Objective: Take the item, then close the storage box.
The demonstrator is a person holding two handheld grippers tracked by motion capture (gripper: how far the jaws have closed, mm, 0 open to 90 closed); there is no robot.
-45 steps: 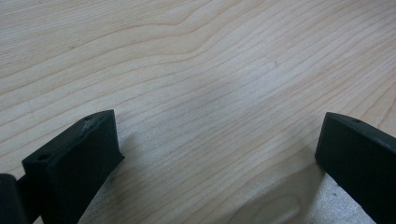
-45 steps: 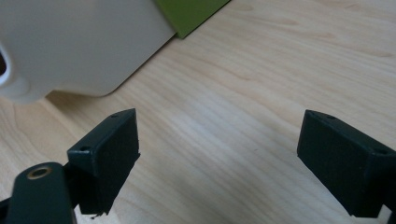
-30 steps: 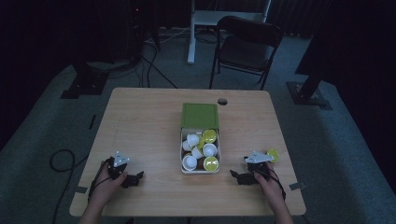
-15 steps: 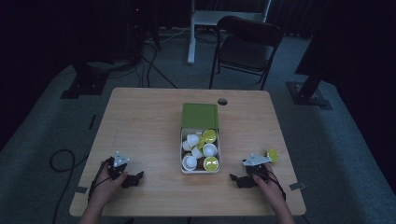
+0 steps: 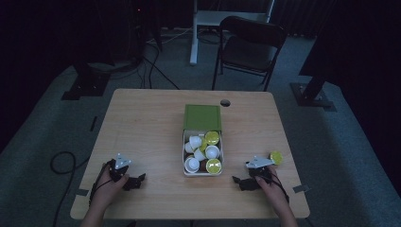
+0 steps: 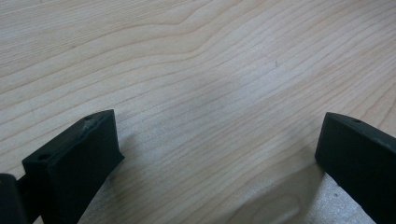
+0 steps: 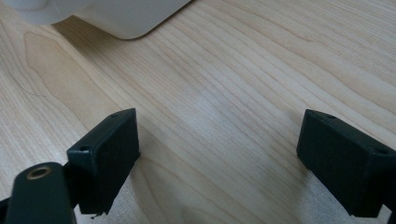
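The white box (image 5: 203,152) sits at the middle of the desk (image 5: 142,123), its green lid (image 5: 202,117) folded back on the far side so the coffee capsules inside, some white and some with yellow-green tops, lie open to reach. One yellow-green capsule (image 5: 276,157) rests on the desk well to the right of the box, just beyond the right tool (image 5: 242,182), likely set out there as the first of a sorting pile. The right tool rests on the wood to the near right of the box, jaws spread wide with nothing between them; a corner of the box (image 7: 116,16) shows ahead of it. The left tool (image 5: 134,181) lies to the near left of the box, well apart from it, also gaping and empty, seemingly waiting its turn.
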